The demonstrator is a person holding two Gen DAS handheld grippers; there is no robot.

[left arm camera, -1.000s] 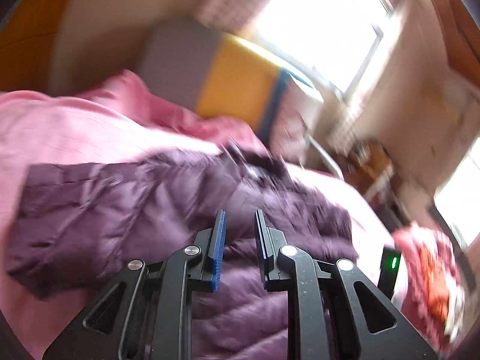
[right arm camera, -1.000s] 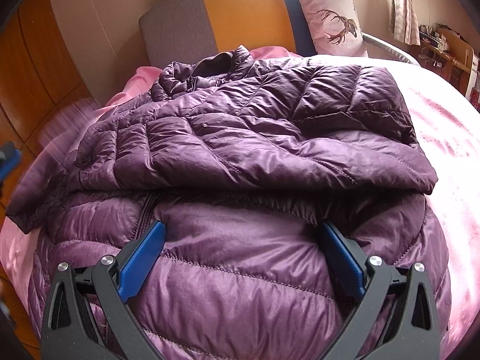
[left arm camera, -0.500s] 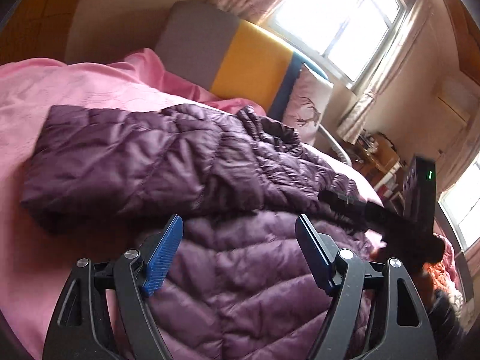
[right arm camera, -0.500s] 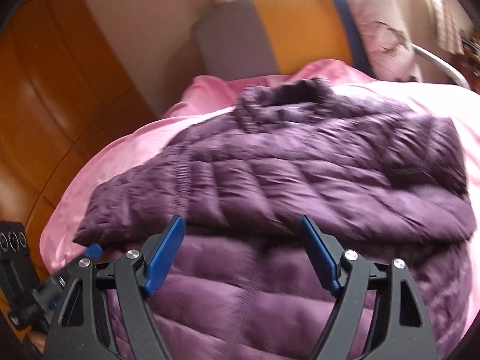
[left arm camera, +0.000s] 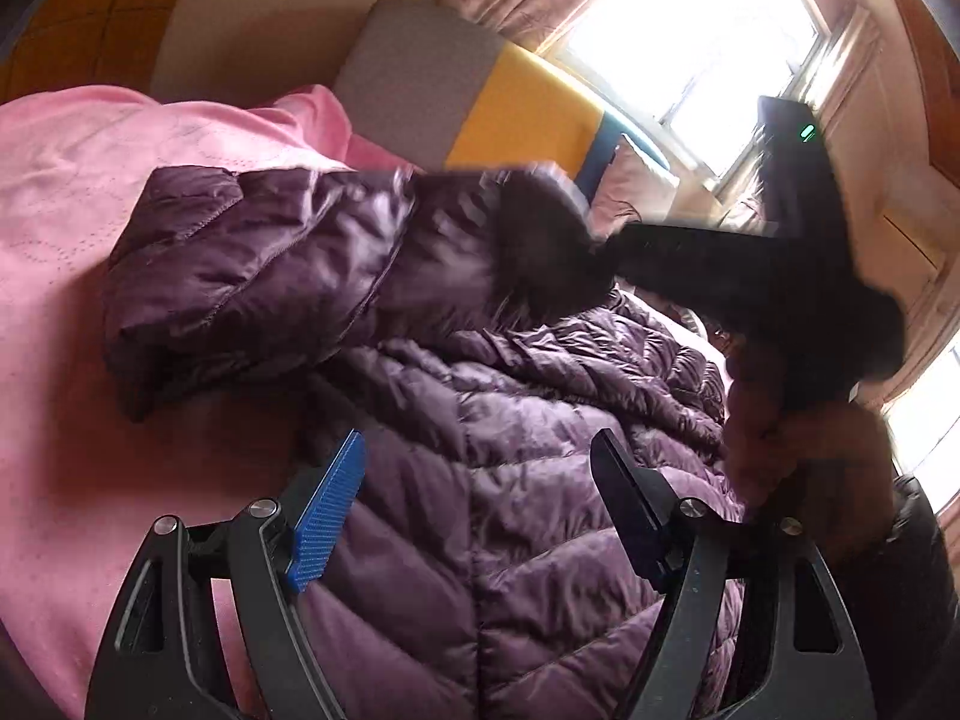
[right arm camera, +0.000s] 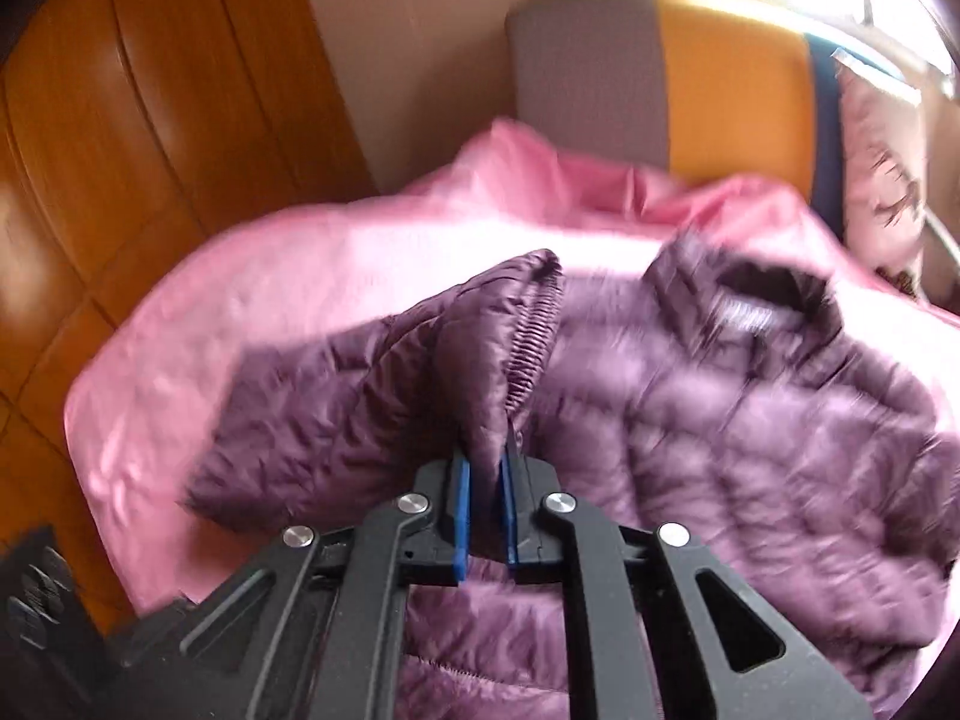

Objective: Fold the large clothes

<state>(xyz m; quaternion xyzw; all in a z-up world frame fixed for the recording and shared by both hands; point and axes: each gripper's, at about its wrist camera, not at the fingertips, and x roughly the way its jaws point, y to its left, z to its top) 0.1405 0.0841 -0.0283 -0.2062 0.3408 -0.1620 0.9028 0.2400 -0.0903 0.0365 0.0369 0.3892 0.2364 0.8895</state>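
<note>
While purple jacket (right arm camera: 690, 420) lies on pink bedspread (right arm camera: 300, 276), right gripper (right arm camera: 485, 480) clamps sleeve; left gripper (left arm camera: 480, 504) apart.

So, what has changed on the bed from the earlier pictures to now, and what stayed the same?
The right hand-held gripper has just been closing and now pinches the cuff of the purple jacket's sleeve, lifting it off the body of the jacket. The left hand-held gripper opened a second ago and now hangs open over the jacket's lower part, holding nothing. The jacket lies on the pink bedcover as before.
</note>
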